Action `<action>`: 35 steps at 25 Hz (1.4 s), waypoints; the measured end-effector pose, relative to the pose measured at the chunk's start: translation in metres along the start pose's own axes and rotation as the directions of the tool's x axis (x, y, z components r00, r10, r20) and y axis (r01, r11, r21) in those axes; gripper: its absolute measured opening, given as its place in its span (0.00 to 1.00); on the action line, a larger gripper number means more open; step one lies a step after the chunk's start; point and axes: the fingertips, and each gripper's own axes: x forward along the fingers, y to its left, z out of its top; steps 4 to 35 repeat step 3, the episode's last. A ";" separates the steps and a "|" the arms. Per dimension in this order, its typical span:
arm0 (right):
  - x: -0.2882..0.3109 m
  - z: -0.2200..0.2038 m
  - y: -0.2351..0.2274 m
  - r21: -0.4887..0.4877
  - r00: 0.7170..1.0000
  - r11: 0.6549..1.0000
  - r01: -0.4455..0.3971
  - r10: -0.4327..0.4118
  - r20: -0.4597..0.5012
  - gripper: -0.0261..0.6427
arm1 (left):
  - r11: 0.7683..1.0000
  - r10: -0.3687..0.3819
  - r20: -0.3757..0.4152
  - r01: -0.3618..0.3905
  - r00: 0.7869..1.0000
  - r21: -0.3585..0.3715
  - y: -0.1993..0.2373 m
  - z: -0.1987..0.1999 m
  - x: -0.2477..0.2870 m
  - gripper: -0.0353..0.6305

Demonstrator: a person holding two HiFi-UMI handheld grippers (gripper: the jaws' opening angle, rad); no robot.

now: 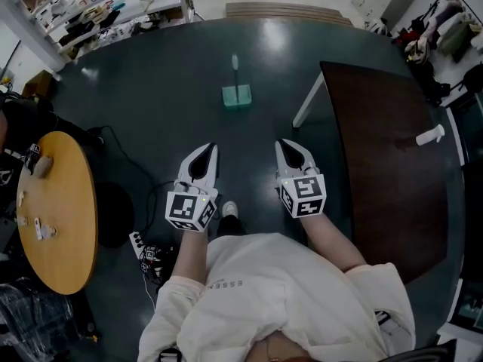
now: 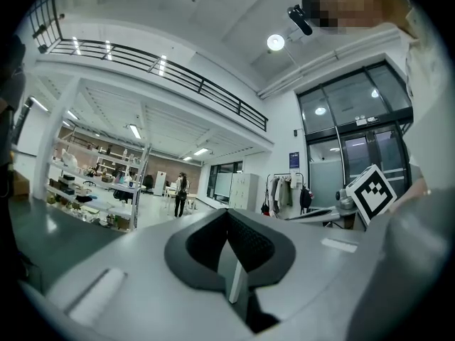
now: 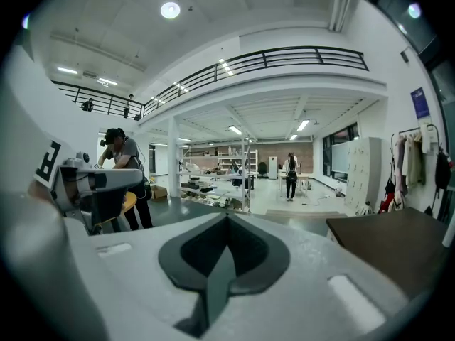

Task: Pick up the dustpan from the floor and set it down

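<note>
The dustpan (image 1: pixel 237 94) is pale teal and stands on the dark floor a few steps ahead, its thin handle (image 1: pixel 235 62) pointing up. It shows only in the head view. My left gripper (image 1: pixel 210 148) and right gripper (image 1: pixel 279 143) are held side by side in front of my body, both well short of the dustpan. Each one's tips meet, with nothing between them. In the left gripper view the left gripper (image 2: pixel 227 213) points level across the hall. The right gripper (image 3: pixel 227 217) does the same in the right gripper view.
A dark brown table (image 1: pixel 385 164) with a white leg (image 1: pixel 308 104) stands to the right. A round wooden table (image 1: pixel 64 217) with small items is at the left, with a power strip and cables (image 1: pixel 143 247) on the floor beside it. A person (image 3: pixel 121 169) stands off to the left.
</note>
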 end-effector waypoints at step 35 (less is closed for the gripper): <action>0.002 -0.001 -0.003 0.007 1.000 1.000 0.007 -0.007 -0.007 0.03 | 1.000 -0.008 -0.006 0.008 1.000 -0.007 0.000 -0.001 0.002 0.07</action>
